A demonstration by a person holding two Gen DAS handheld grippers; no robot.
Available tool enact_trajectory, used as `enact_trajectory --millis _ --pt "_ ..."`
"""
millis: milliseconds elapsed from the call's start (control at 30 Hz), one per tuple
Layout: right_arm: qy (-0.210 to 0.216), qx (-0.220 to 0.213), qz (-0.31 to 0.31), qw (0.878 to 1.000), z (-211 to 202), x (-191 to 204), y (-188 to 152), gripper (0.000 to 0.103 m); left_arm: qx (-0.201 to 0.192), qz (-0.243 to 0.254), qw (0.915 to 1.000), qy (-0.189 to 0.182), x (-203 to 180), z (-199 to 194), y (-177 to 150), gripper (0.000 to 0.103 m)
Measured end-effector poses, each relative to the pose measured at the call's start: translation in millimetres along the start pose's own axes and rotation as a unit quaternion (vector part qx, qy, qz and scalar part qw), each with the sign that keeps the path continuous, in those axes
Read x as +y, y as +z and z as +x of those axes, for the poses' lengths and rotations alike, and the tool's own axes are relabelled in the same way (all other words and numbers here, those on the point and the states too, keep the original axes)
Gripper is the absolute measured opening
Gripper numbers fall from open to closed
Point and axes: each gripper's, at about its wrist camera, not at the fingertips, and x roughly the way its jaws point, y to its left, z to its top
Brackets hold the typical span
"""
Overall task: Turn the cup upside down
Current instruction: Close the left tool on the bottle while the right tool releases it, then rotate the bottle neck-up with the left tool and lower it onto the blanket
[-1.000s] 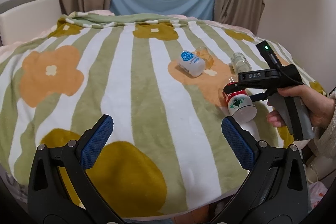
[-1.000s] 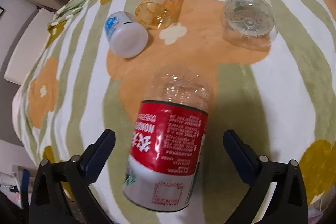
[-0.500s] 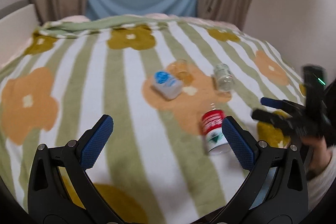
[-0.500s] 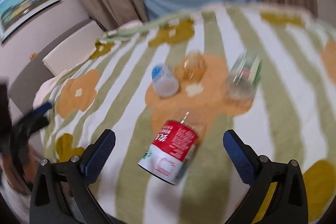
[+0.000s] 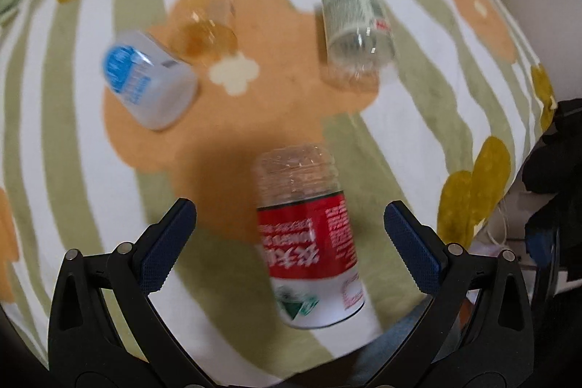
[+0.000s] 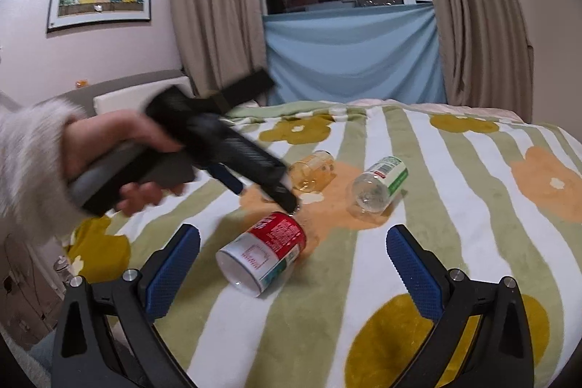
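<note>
A cup cut from a clear bottle with a red and white label (image 5: 309, 242) lies on its side on the striped blanket; it also shows in the right wrist view (image 6: 263, 251). My left gripper (image 5: 291, 239) is open and hovers above it, the cup lying between its blue pads. In the right wrist view the left gripper (image 6: 254, 184) reaches down from the left over the cup. My right gripper (image 6: 293, 264) is open and empty, back near the bed's near edge. An amber cup (image 5: 207, 24), a clear green-labelled cup (image 5: 358, 31) and a white blue-labelled cup (image 5: 149, 86) lie on their sides farther back.
The blanket (image 6: 454, 206) with green stripes and flowers covers a bed. Curtains and a blue cloth (image 6: 353, 57) hang behind it. The bed's right edge (image 5: 516, 177) drops off near my right gripper's black body.
My left gripper has moved forward and down over the red-labelled cup. My right gripper has pulled back and tilted up, away from that cup. The cups have not moved.
</note>
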Motion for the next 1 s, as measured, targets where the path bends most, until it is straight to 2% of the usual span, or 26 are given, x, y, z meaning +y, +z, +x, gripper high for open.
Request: enact_trajectory --millis 100,167,267,367,433,500,600,700,733,867,900,933,1000 --pt "0.016 -0.007 0.009 1.000 -5 -2 -10 0.103 0.051 0.005 0.9986 0.014 -6 19 7 0.102" --pt "0.025 -0.006 0.020 0.999 -5 -4 -15 0.103 0.079 0.011 0.9963 0.031 -9 29 7 0.098" --pt "0.033 -0.003 0.037 0.999 0 -9 -21 0.103 0.101 0.007 0.9943 0.034 -11 36 7 0.095" --pt "0.035 -0.002 0.047 0.998 -2 -10 -26 0.103 0.109 0.000 0.9933 0.040 -15 42 4 0.093" --pt "0.037 -0.002 0.053 0.998 -2 -11 -28 0.103 0.113 -0.005 0.9930 0.034 -14 46 2 0.086" --pt "0.036 -0.002 0.055 0.998 -3 -12 -29 0.103 0.121 -0.007 0.9921 0.033 -16 51 0 0.085" --pt "0.035 -0.003 0.057 0.998 -5 -13 -28 0.103 0.129 -0.007 0.9910 0.036 -18 55 -2 0.072" --pt "0.036 -0.007 0.060 0.998 -7 -14 -25 0.103 0.130 -0.012 0.9911 0.027 -19 58 1 0.062" --pt "0.037 -0.009 0.059 0.998 -8 -13 -25 0.103 0.129 -0.012 0.9912 0.026 -18 58 1 0.062" --pt "0.039 -0.009 0.059 0.997 -10 -12 -23 0.103 0.114 -0.002 0.9934 0.017 -19 47 -4 0.062" --pt "0.040 -0.009 0.059 0.997 -11 -12 -23 0.103 0.097 0.003 0.9952 0.015 -17 35 -5 0.062" --pt "0.040 -0.011 0.059 0.997 -13 -12 -22 0.103 0.077 0.010 0.9968 0.019 -17 25 -5 0.062" --pt "0.038 -0.013 0.061 0.997 -15 -13 -22 0.103 -0.015 0.030 0.9993 0.016 -20 -1 -8 0.062"
